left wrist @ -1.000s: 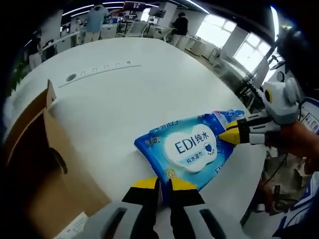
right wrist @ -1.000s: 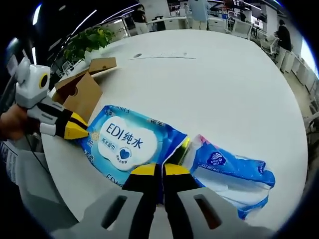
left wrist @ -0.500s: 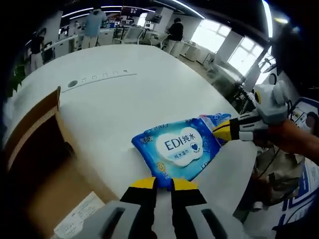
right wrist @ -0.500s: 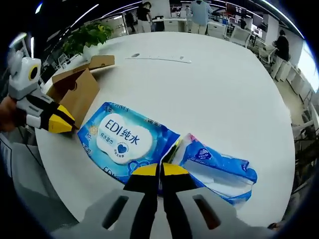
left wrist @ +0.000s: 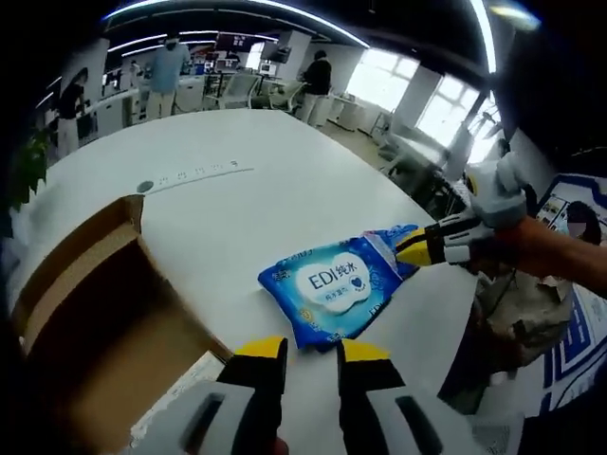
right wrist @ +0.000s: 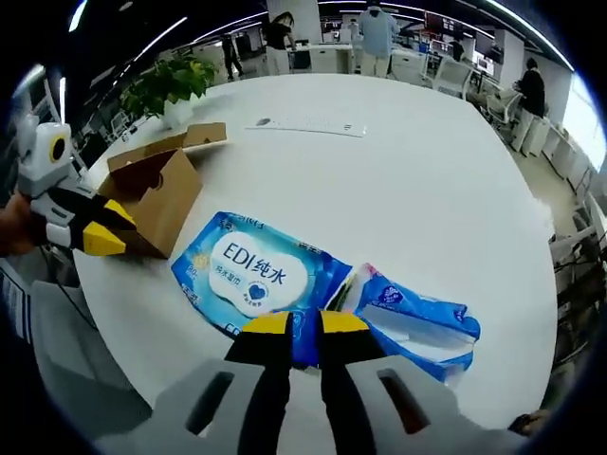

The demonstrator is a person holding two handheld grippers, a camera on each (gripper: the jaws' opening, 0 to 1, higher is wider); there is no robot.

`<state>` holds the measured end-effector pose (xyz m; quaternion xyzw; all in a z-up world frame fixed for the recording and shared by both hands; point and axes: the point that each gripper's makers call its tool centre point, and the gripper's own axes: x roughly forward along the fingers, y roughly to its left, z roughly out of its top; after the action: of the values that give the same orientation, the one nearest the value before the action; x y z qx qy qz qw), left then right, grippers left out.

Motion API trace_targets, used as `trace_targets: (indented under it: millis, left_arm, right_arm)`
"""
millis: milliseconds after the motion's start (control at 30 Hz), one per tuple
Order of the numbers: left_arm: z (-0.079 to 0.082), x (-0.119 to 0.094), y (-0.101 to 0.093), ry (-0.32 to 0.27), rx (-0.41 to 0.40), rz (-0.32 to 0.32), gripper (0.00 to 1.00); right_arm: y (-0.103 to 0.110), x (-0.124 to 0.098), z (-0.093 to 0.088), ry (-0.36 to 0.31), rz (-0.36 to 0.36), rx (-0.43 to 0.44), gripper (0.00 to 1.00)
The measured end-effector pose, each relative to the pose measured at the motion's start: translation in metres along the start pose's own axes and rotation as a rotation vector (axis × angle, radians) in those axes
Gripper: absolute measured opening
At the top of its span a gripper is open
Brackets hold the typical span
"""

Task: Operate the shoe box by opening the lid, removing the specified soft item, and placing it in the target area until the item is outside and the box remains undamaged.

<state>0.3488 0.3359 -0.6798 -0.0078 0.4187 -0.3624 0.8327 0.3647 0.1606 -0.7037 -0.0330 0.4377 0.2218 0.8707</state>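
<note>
The shoe box (left wrist: 90,313) sits open at the left of the left gripper view, brown cardboard with its flap raised, resting on the white round surface (left wrist: 266,180). In this view we hold the left tool (left wrist: 308,353) low at the bottom, its yellow-tipped jaws parted with a clear gap and nothing between them, just short of the blue wet-wipe pack (left wrist: 332,289) lying flat on the surface outside the box. To the right of the pack, the right tool (left wrist: 410,251) comes in from the edge, its tip at the pack's far corner; we cannot tell from here whether it pinches it.

In the right gripper view, the left tool (right wrist: 95,237) appears at the far left, apart from the pack and close to the shoe box (right wrist: 156,190). The wet-wipe pack (right wrist: 251,275) lies in the middle, and a second blue tissue pack (right wrist: 417,318) lies just beside it on the right, touching it. Our right tool (right wrist: 303,327) stands at the bottom with its jaws slightly parted over the pack's near edge, not clamped on it.
</note>
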Motion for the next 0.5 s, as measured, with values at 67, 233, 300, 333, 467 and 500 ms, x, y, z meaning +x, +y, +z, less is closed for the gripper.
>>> trace_targets:
  millis: [67, 233, 300, 333, 467, 500]
  left_arm:
    - [0.000, -0.006, 0.003, -0.009, 0.005, 0.003, 0.23]
    - [0.000, -0.028, 0.018, -0.045, -0.011, 0.017, 0.27]
    - [0.000, -0.037, 0.025, -0.061, -0.016, 0.023, 0.30]
    - [0.001, -0.042, 0.028, -0.069, -0.017, 0.025, 0.31]
    - [0.000, -0.064, 0.046, -0.100, -0.004, 0.063, 0.34]
    - [0.000, -0.068, 0.050, -0.109, -0.007, 0.069, 0.35]
  right_arm:
    - [0.006, -0.002, 0.006, -0.009, 0.010, -0.011, 0.14]
    - [0.022, -0.006, 0.022, -0.031, 0.041, -0.045, 0.22]
    - [0.027, -0.006, 0.029, -0.049, 0.051, -0.037, 0.23]
    - [0.031, -0.007, 0.033, -0.058, 0.058, -0.035, 0.24]
    - [0.043, -0.007, 0.041, -0.075, 0.081, -0.047, 0.27]
    - [0.046, -0.006, 0.042, -0.076, 0.084, -0.053, 0.28]
